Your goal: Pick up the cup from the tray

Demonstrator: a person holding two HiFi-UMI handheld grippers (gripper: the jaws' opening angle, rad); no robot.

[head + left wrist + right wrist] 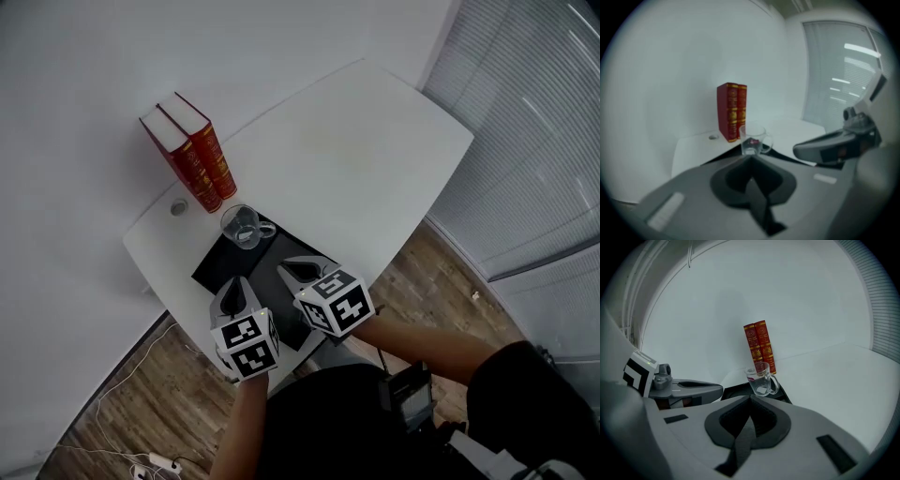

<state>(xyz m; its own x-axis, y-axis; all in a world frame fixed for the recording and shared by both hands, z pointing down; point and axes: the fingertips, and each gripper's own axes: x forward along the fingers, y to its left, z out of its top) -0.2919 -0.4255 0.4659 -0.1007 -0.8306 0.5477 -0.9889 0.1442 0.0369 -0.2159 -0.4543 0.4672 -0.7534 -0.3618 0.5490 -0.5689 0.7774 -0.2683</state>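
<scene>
- Left gripper (pixel 751 159) and right gripper (pixel 750 398): jaws shut on both, nothing held, both short of the cup.
- Cup (pixel 242 226) stands upright at the tray's (pixel 214 269) far corner, just before the books (pixel 187 155).
- Clear glass — probably light, stiff, slippery and breakable. Take the wall or handle gently.

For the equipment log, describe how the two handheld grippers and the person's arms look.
The left gripper and the right gripper match: pale grey tapered jaws with dark grey pads inside, each backed by a white cube carrying black square markers. No cables show on them. The forearms have no sleeves; the person wears dark clothing.
</scene>
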